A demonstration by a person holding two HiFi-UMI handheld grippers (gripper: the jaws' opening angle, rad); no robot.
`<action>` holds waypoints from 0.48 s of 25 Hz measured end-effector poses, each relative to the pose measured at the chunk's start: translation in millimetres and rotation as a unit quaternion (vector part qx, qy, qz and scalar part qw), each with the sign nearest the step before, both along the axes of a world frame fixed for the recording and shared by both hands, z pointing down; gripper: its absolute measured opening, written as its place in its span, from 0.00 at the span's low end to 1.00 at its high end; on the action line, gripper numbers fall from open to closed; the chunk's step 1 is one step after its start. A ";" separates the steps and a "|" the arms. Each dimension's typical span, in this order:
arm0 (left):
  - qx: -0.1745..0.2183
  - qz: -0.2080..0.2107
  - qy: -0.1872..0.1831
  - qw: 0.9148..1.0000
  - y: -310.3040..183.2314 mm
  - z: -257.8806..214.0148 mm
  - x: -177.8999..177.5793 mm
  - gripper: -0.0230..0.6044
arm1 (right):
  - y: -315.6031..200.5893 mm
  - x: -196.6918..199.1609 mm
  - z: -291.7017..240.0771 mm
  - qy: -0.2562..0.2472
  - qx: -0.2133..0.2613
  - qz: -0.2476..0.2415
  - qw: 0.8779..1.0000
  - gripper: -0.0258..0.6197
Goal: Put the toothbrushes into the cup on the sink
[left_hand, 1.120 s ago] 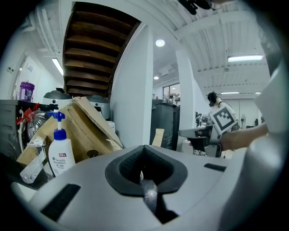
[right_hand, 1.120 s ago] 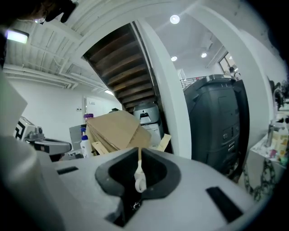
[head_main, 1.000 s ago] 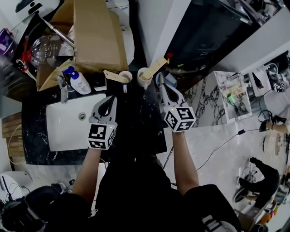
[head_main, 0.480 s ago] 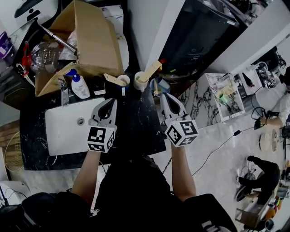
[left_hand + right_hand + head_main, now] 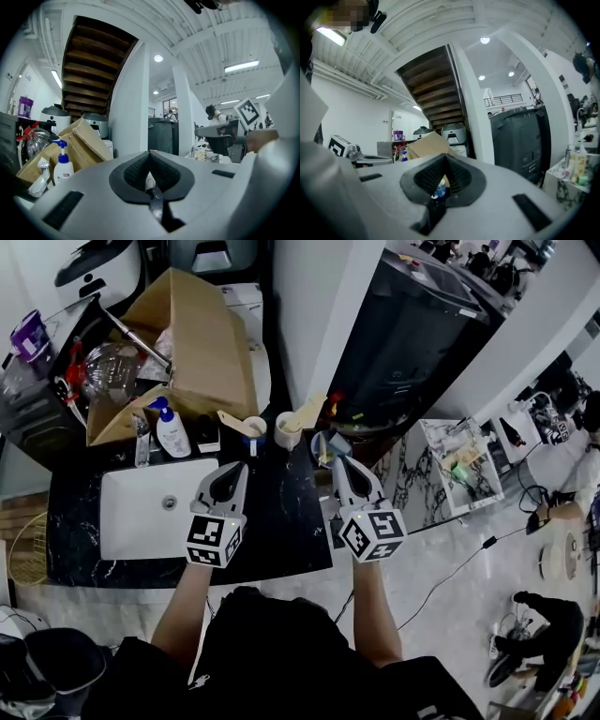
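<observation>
White pillar (image 5: 129,103) beside dark staircase (image 5: 96,70), marble floor (image 5: 459,634).

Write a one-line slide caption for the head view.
Left gripper and right gripper, shut and empty, at the black counter with white sink; cup with toothbrush behind.

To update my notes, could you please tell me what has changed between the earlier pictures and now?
The right gripper has drawn back from the cups; the left gripper barely shifted. Nothing was grasped or released. Both grippers stayed shut and empty, and the toothbrushes stayed in their cups.
</observation>
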State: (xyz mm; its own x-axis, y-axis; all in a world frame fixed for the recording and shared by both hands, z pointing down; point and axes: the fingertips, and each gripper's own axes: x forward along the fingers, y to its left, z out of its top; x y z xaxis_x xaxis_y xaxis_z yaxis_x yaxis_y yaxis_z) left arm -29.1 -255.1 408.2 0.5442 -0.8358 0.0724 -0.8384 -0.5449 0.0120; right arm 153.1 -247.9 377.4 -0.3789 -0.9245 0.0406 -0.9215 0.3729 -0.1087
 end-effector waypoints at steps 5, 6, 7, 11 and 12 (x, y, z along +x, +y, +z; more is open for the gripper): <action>0.012 -0.016 -0.010 1.000 23.1 -13.0 14.3 0.04 | 17.8 10.7 -11.9 0.007 0.014 -0.033 0.999 0.04; 0.015 -0.021 -0.011 1.000 28.7 -14.9 16.9 0.04 | 23.0 12.6 -12.4 0.006 0.016 -0.040 0.999 0.04; 0.017 -0.027 -0.013 0.999 34.6 -16.3 19.3 0.04 | 28.7 14.2 -12.3 0.006 0.016 -0.048 0.999 0.04; 0.023 -0.049 -0.025 0.998 61.7 -16.9 27.0 0.04 | 57.2 17.9 -9.1 0.005 0.019 -0.076 0.997 0.04; 0.023 -0.054 -0.027 0.998 70.0 -16.4 28.6 0.04 | 65.7 18.8 -8.0 0.005 0.020 -0.082 0.996 0.04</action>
